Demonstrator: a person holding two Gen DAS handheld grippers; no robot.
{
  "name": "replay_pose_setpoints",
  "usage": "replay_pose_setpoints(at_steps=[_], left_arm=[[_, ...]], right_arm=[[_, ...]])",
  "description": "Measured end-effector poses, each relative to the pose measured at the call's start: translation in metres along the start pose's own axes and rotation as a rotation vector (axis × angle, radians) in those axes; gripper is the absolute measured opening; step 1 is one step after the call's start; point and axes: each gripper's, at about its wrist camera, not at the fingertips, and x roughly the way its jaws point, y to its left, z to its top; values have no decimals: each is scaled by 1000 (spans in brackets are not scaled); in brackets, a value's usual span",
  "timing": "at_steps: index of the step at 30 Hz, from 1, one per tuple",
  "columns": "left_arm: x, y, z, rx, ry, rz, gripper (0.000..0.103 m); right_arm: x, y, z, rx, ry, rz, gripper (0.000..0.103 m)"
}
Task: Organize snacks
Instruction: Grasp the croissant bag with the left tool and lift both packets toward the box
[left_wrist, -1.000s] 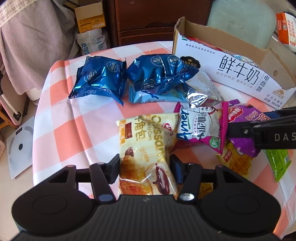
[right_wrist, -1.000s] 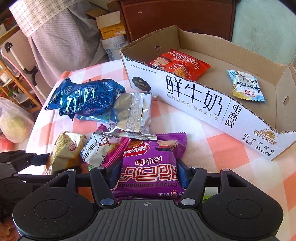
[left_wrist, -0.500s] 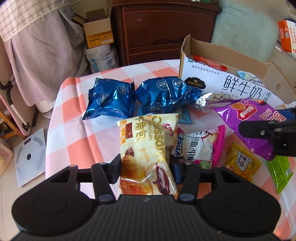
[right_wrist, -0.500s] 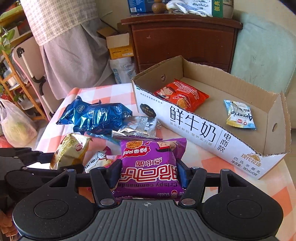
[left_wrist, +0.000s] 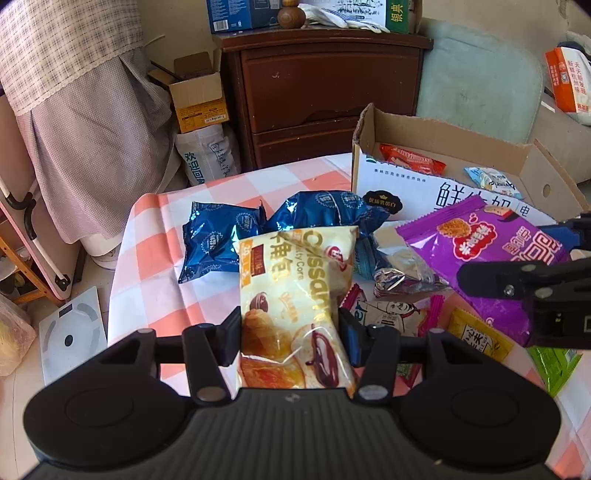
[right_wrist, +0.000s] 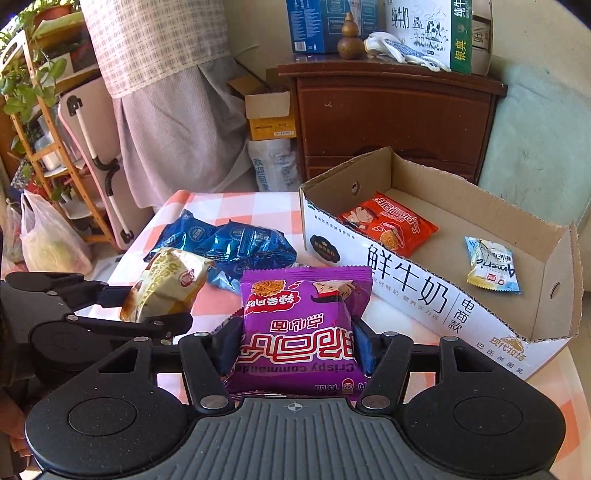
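Observation:
My left gripper (left_wrist: 291, 332) is shut on a yellow croissant packet (left_wrist: 295, 291) and holds it above the checked table (left_wrist: 155, 236). My right gripper (right_wrist: 293, 345) is shut on a purple crispy noodle packet (right_wrist: 299, 325), lifted near the front left corner of the open cardboard box (right_wrist: 406, 295). The box holds a red noodle packet (right_wrist: 388, 223) and a small light blue packet (right_wrist: 493, 266). The purple packet also shows in the left wrist view (left_wrist: 484, 254), and the croissant packet in the right wrist view (right_wrist: 166, 288).
Blue foil packets (left_wrist: 221, 240), a silver packet (left_wrist: 402, 273), a pink-edged packet (left_wrist: 388, 314), a yellow packet (left_wrist: 476, 339) and a green packet (left_wrist: 554, 365) lie on the table. A dark wooden dresser (right_wrist: 388, 122) and a small cardboard box (left_wrist: 199, 99) stand behind it.
Both grippers have risen off the table with their packets. The croissant and the purple packet now hang above the pile, and the view has tilted up toward the box and dresser.

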Motion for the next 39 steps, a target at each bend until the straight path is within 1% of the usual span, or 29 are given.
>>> replay_pose_setpoints(at_steps=[7,19,31,39], left_arm=[[-6,-1,4,1,-32,1,51],[-10,-6,12,-12,-53,-15,51],[-17,-19,32,-17,-120,-25,51],[-14,-34,56,16,-172,-66,51]], right_arm=[[-3,-1,0,4,-14,-4,60],[-9,-6,1,22,-35,-12,60],[-23,-21,7,48,-85,-29,60],[-34,-42,16,88,-141,-73,60]])
